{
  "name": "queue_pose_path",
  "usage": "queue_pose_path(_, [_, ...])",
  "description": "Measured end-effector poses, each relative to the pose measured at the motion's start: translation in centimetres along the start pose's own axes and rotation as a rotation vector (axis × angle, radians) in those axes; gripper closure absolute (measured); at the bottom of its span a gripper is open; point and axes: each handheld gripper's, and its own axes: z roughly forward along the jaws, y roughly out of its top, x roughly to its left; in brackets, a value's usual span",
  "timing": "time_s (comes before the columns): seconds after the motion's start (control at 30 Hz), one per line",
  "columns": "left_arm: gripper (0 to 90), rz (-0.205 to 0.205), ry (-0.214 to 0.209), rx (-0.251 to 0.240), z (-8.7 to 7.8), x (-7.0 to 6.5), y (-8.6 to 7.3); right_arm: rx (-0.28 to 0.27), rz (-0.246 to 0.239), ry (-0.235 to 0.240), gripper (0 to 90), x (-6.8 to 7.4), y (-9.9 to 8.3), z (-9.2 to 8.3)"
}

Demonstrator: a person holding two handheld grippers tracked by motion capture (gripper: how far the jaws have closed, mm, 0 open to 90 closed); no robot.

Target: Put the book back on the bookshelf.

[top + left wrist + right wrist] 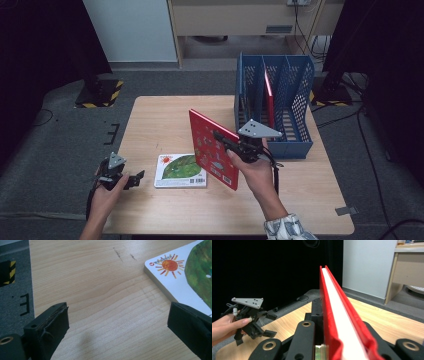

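Right hand-held gripper (226,141) at centre frame clamped on an upright red book (214,149) (spine edge toward its camera), left hand-held gripper (134,179) at lower left gaped wide over bare counter (160,120), green-covered book (180,170) flat between them, blue file rack (274,102) at upper right.

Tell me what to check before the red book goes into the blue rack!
1. Right hand-held gripper shut on the red book: ok.
2. Book lifted off the table, standing on edge: ok.
3. Blue file rack has a free slot: ok; a red book already stands in the middle one.
4. Left hand-held gripper open, holding nothing: ok.
5. Sun-cover book lying flat, out of the path: ok.
6. Book lined up with a slot: not ok yet.
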Motion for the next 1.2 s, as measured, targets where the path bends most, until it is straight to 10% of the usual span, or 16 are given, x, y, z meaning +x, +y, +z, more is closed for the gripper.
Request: queue_pose_path(1.2, [2.5,0.039,0.011,0.082,1.4,-0.3,-0.7,-0.042,0.064,-0.149,79.6,-3.7,-1.6,-10.9])
